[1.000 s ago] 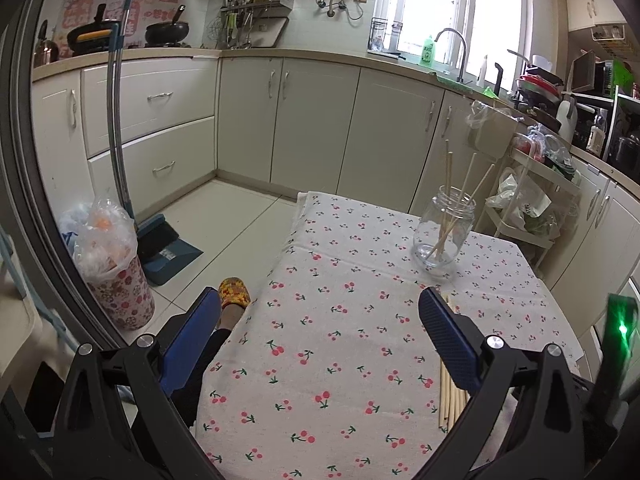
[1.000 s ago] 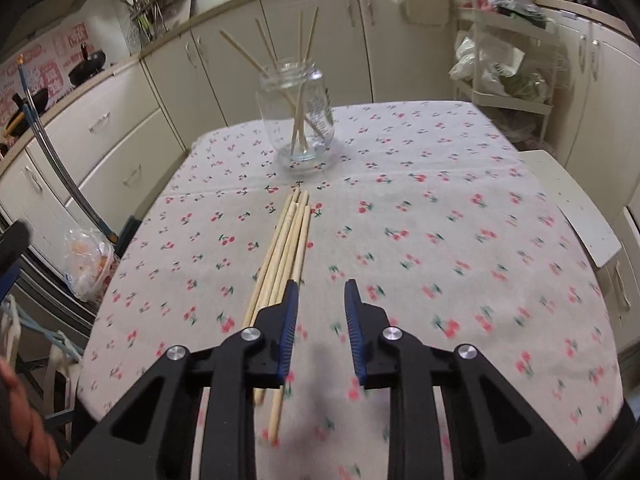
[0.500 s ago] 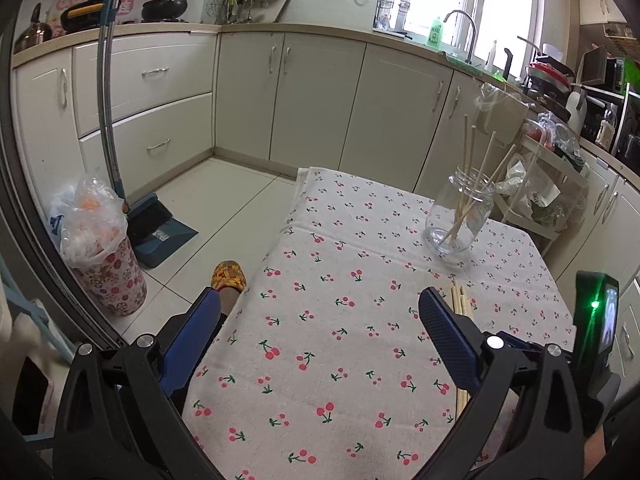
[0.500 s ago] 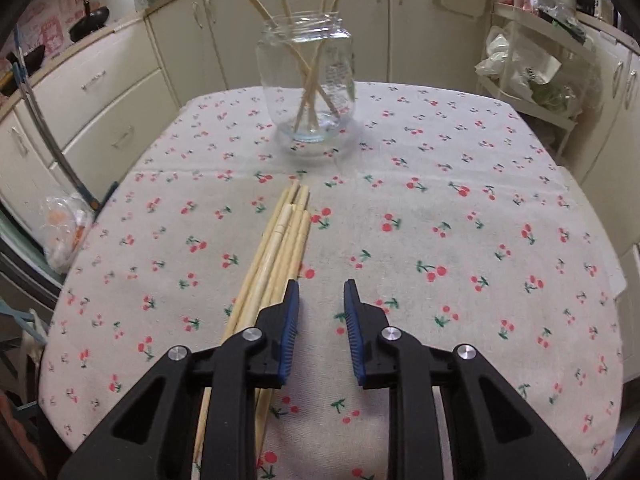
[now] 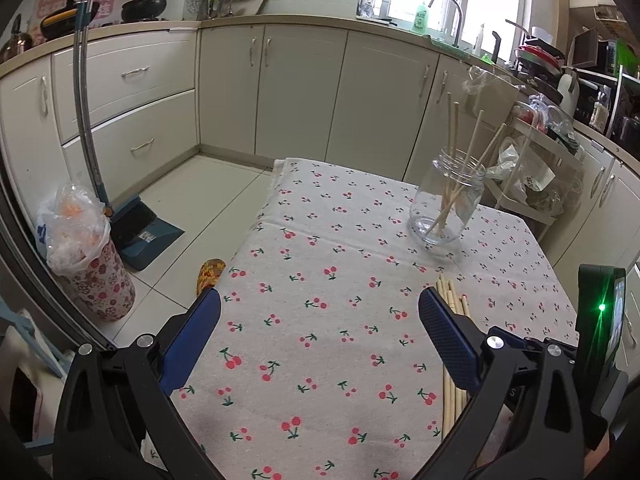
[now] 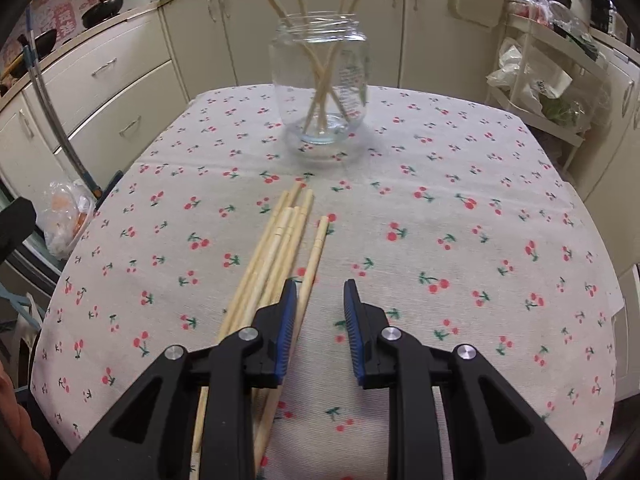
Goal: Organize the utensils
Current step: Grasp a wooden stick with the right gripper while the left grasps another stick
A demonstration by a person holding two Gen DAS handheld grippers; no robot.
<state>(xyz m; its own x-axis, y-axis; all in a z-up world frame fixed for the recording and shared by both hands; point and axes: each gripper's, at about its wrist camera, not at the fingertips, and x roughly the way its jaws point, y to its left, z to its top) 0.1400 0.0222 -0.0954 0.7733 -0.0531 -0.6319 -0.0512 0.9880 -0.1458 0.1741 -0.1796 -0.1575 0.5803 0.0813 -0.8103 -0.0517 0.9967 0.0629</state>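
wooden chopsticks [image 6: 280,248] under right tongs [image 6: 320,294], narrowly parted, empty; left tongs [image 5: 320,312] wide, empty.

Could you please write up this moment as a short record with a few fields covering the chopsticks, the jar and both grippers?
surface: table with cherry-print cloth
jar: clear glass jar, upright, far side of the cloth
in jar: several chopsticks leaning at angles
loose chopsticks: bundle lying flat on the cloth, ends toward the jar, one stick slightly apart on the right
right gripper: open a little, empty, low over the bundle's near part
left gripper: wide open, empty, above the cloth left of the bundle
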